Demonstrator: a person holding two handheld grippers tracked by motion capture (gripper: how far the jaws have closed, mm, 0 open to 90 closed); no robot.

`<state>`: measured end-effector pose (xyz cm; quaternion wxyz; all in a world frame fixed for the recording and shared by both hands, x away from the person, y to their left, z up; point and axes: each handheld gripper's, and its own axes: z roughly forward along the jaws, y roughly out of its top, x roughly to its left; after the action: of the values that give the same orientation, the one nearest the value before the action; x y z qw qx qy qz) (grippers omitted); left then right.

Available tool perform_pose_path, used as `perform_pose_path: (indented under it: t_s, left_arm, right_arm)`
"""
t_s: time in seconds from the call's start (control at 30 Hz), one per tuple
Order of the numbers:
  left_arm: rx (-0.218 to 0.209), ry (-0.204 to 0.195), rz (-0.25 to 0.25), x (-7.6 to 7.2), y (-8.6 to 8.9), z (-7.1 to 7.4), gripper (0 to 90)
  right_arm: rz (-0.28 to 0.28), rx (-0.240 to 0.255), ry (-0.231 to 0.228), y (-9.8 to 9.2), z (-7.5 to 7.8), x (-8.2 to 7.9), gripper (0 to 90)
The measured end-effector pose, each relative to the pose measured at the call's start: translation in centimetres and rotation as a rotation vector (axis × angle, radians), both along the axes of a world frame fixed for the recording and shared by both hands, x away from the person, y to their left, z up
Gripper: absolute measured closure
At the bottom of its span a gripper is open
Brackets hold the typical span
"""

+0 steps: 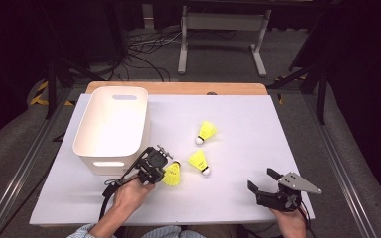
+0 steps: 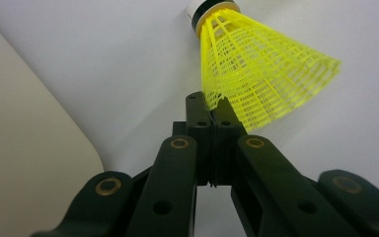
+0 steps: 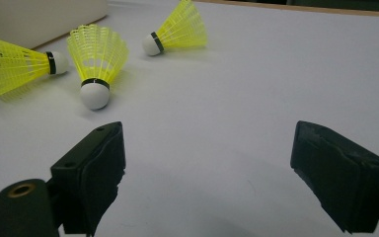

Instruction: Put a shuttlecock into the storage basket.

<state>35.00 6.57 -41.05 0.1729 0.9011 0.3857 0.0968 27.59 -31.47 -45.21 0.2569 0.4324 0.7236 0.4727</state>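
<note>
Three yellow shuttlecocks with white corks are on the white table top. My left gripper (image 1: 164,171) (image 2: 212,106) is shut on the skirt rim of the nearest shuttlecock (image 1: 171,174) (image 2: 261,74) (image 3: 15,64), just right of the white bin's front corner. A second shuttlecock (image 1: 199,161) (image 3: 97,59) lies close to its right, cork toward the front. The third shuttlecock (image 1: 207,132) (image 3: 177,32) lies farther back. At the front right, my right gripper (image 1: 262,179) (image 3: 212,143) rests open above bare table, nothing between its jaws.
A white plastic bin (image 1: 111,124) (image 2: 19,148) (image 3: 39,15) with handle slots stands at the left of the table top (image 1: 248,124). A wooden edge (image 1: 178,88) runs along the back. Beyond it are the floor, cables and a metal stand.
</note>
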Motion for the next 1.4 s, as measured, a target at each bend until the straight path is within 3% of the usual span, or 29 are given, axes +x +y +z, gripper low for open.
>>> perform_pose_path:
  t_s: [0.67, 1.4]
  left_arm:
    - [-0.032, -0.01, -0.047, -0.2, -0.5, 1.8, 90.0]
    - [-0.066, -0.006, -0.059, -0.1, -0.4, 3.1, 90.0]
  right_arm:
    - [0.003, 0.001, 0.004, 0.1, 0.0, 0.0, 13.9]
    - [0.007, 0.003, 0.003, 0.0, -0.1, 0.1, 13.8]
